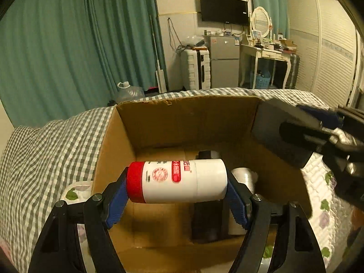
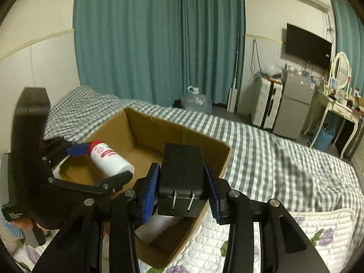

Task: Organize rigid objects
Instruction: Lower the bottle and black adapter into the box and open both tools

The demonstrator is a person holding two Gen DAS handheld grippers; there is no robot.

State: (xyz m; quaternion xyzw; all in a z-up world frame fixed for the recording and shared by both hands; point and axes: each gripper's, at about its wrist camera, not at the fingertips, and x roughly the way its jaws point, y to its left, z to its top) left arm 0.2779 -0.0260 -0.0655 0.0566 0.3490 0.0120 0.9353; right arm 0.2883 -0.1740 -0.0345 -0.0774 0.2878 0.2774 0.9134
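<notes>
My left gripper [image 1: 177, 184] is shut on a white bottle with a red cap [image 1: 179, 182], held sideways over the open cardboard box [image 1: 182, 122]. The bottle also shows in the right wrist view [image 2: 109, 157], above the box [image 2: 182, 134]. My right gripper [image 2: 182, 188] is shut on a black power adapter [image 2: 182, 173] with two metal prongs, held over the box's right edge; it shows at the right of the left wrist view [image 1: 279, 125]. Inside the box lie a black object [image 1: 207, 218] and a white cylinder [image 1: 244, 175].
The box sits on a bed with a grey checked blanket [image 2: 284, 150] and a white floral quilt [image 2: 318, 227]. Behind are teal curtains [image 1: 68, 45], a water jug [image 1: 129, 91], a white suitcase [image 1: 195, 68], a small fridge [image 1: 224, 61] and a dressing table [image 1: 266, 54].
</notes>
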